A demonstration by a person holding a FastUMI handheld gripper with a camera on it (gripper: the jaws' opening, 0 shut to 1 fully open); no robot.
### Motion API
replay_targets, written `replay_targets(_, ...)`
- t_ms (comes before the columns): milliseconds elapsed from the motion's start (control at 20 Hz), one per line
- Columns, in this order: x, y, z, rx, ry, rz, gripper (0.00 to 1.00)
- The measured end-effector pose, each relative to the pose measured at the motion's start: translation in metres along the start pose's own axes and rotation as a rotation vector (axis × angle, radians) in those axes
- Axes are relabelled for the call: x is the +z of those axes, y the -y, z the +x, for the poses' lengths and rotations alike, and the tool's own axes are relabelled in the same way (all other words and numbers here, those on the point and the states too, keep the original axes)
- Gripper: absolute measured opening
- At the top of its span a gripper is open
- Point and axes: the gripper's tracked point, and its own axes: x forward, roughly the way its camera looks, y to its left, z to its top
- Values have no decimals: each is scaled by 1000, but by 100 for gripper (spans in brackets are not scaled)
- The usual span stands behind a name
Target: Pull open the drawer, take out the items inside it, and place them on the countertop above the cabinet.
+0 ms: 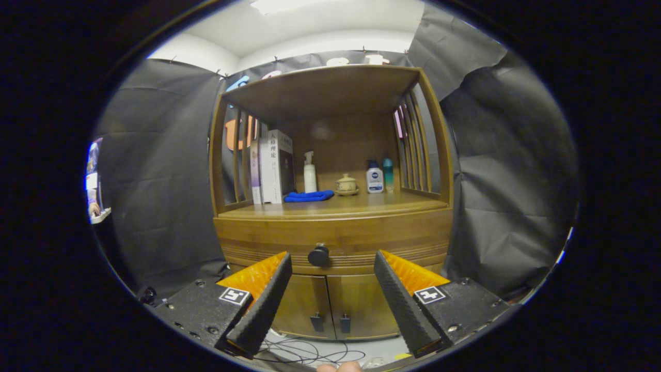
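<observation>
With the drawer [333, 240] shut, the gripper [333, 258] hangs short of its knob [318, 254], jaws spread; the opening step probably needs advancing and pinching that knob.

Brown cabinet, dark knob

Beyond the fingers, the wooden cabinet [335, 232] is warm brown with a black knob [318, 254]; on its countertop [341, 205] lies a blue cloth [309, 196].

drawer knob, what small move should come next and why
Probably ease the gripper forward until the drawer knob sits between its fingers, then close. The drawer looks shut, the fingers stand open, and the knob is beyond their tips, slightly toward the left one.
</observation>
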Motion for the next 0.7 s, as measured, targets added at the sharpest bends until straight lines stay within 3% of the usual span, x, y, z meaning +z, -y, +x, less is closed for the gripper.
replay_targets(700, -40, -29, 125, -7, -58, -76, 100)
